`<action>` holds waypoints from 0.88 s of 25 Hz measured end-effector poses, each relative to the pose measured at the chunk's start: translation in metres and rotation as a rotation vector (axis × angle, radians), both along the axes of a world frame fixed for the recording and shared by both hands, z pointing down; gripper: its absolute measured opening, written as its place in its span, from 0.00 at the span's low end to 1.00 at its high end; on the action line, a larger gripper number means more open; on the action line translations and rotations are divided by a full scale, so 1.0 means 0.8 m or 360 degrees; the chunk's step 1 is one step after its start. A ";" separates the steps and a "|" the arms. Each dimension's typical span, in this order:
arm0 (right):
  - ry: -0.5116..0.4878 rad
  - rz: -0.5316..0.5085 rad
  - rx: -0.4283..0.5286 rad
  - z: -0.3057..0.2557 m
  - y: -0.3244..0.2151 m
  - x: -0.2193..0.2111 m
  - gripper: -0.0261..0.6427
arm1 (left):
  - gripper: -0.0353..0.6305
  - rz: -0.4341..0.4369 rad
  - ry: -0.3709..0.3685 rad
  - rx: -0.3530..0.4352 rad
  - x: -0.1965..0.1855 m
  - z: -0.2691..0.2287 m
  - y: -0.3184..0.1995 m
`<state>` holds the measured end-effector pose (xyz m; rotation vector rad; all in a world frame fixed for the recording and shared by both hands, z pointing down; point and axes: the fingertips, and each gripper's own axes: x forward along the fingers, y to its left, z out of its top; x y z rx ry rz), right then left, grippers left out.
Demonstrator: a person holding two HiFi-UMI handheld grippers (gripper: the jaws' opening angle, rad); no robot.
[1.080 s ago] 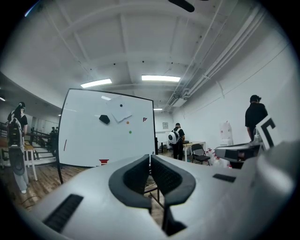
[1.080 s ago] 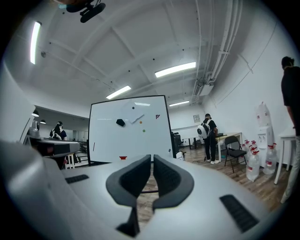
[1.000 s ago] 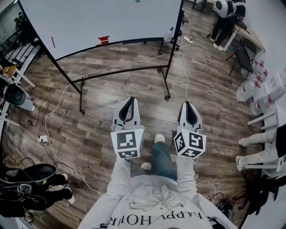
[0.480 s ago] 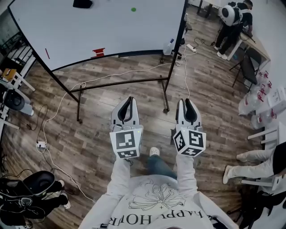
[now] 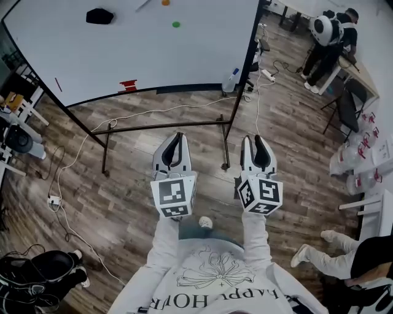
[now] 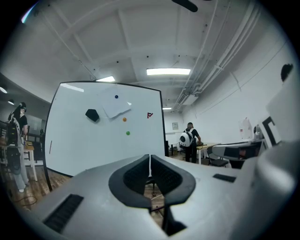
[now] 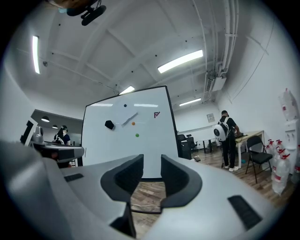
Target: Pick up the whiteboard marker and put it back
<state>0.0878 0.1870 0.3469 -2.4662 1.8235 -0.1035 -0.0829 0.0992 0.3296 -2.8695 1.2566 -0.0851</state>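
Two grippers face one whiteboard (image 5: 123, 55): left gripper (image 5: 178, 137) pinched together, empty; right gripper (image 5: 256, 140) wide, jaws just been opening, empty. One red thing (image 5: 128, 85) on its bottom edge; marker unclear

The whiteboard (image 5: 123, 49) now fills more of the upper part of the head view, and its lower edge sits further down the frame. A black eraser (image 5: 99, 16) and an orange magnet (image 5: 165, 2) come into sight at the top, and the green magnet (image 5: 176, 24) lies lower than before. The red thing (image 5: 128, 84) on the board's ledge shifts down and to the left. The stand's feet lie closer to the grippers. The right gripper (image 5: 256, 142) has just been opening its jaws, with nothing between them. The person with the white backpack (image 5: 324, 30) moves right in the upper right corner, the seated person's legs (image 5: 325, 260) slide toward the lower right, and the black bag (image 5: 37, 282) sinks into the lower left corner
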 end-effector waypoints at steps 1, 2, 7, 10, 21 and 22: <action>-0.0008 -0.0004 -0.0009 0.003 -0.008 0.007 0.19 | 0.07 -0.0002 -0.0009 -0.0010 0.007 0.002 -0.007; -0.0014 -0.0009 -0.0018 0.006 -0.016 0.014 0.19 | 0.07 -0.0004 -0.0015 -0.0015 0.014 0.004 -0.014; -0.0052 -0.0027 -0.0055 0.028 -0.051 0.044 0.20 | 0.07 -0.0023 -0.0056 -0.0049 0.045 0.025 -0.049; -0.0078 -0.0021 -0.0075 0.040 -0.078 0.063 0.21 | 0.07 -0.0018 -0.0072 -0.0068 0.066 0.036 -0.078; -0.0069 0.0036 -0.0068 0.041 -0.236 0.159 0.22 | 0.07 0.0033 -0.0050 -0.0040 0.164 0.034 -0.243; -0.0072 0.0043 -0.0067 0.040 -0.250 0.167 0.22 | 0.07 0.0041 -0.0046 -0.0039 0.173 0.032 -0.258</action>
